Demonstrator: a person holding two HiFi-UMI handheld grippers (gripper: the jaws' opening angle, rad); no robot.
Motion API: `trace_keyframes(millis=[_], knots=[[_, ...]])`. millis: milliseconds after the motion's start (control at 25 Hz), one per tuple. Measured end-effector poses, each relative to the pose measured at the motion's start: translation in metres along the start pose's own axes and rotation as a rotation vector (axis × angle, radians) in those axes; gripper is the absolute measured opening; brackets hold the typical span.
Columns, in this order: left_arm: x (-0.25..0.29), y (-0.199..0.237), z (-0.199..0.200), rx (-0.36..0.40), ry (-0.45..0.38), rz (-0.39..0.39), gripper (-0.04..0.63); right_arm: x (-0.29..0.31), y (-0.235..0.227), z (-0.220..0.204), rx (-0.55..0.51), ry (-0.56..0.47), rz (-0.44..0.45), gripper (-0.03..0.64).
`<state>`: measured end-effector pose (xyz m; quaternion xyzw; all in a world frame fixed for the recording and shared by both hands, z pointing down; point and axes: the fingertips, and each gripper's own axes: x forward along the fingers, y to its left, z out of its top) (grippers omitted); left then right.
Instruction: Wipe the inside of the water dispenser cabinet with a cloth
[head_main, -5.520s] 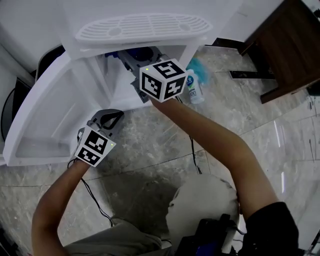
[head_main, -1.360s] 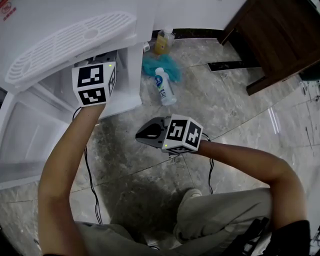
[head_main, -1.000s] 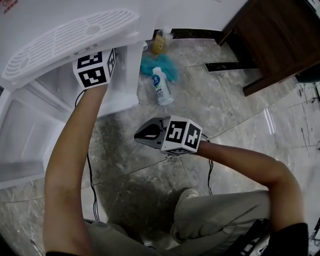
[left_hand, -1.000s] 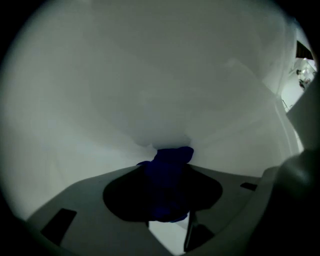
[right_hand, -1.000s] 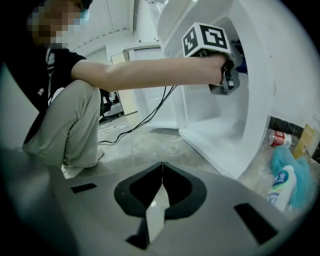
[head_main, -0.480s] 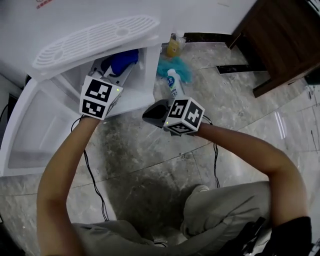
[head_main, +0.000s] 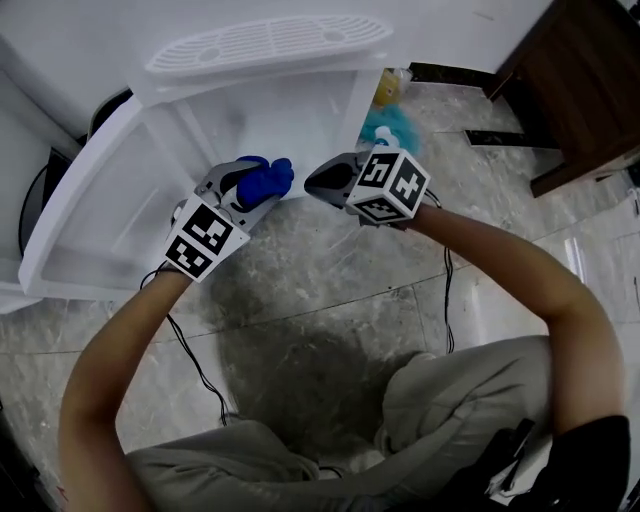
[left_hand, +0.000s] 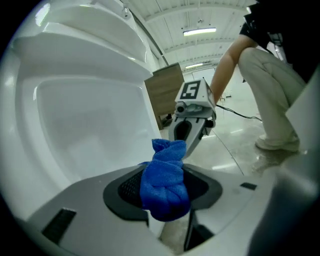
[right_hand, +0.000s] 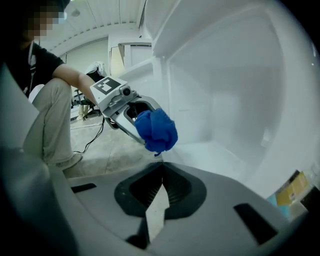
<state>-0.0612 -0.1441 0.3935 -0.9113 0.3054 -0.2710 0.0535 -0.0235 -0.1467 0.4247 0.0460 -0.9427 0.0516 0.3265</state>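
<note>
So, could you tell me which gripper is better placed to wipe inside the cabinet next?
Left. The left gripper is shut on the blue cloth at the open water dispenser cabinet; the right gripper is shut and empty.

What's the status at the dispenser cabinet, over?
Left tongs shut on blue cloth, at mouth of cabinet. Right tongs shut, empty, alongside. Nothing in the way.

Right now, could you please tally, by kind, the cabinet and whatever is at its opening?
Cabinet: 1
Hand-held grippers: 2, left hand-held gripper and right hand-held gripper
Blue cloth: 1
Total: 4
</note>
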Motion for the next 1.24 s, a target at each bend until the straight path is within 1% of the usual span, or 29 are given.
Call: trace_keyframes(millis=[120,320,400,480,520,680,760,880,1000,1240], knots=[[-0.011,-0.006,-0.025,0.010,0.075,-0.014,0.186,0.012,0.009,0.009,-0.041,0.021,0.028,-0.002],[-0.024,-0.007,-0.062,-0.007,0.146,-0.014,0.186,0.024,0.019,0.013,-0.095,0.062,0.048,-0.002],[-0.027,-0.008,-0.063,-0.047,0.156,-0.020,0.186,0.025,0.020,0.014,-0.103,0.070,0.050,-0.002],[-0.027,-0.011,-0.061,-0.106,0.155,-0.042,0.186,0.025,0.020,0.013,-0.113,0.078,0.047,-0.002],[-0.028,-0.012,-0.061,-0.121,0.159,-0.051,0.186,0.026,0.020,0.012,-0.121,0.084,0.045,-0.002],[-0.031,-0.015,-0.070,-0.119,0.192,-0.068,0.186,0.028,0.022,0.004,-0.197,0.147,0.043,-0.002],[-0.032,-0.018,-0.075,-0.128,0.207,-0.084,0.186,0.030,0.027,-0.001,-0.223,0.172,0.060,-0.002],[-0.032,-0.022,-0.083,-0.146,0.237,-0.120,0.186,0.031,0.035,-0.008,-0.249,0.188,0.098,-0.002],[-0.031,-0.027,-0.089,-0.140,0.260,-0.149,0.186,0.032,0.037,-0.013,-0.292,0.201,0.104,-0.002],[-0.027,-0.037,-0.088,-0.135,0.269,-0.180,0.186,0.028,0.035,-0.020,-0.271,0.235,0.107,-0.002]])
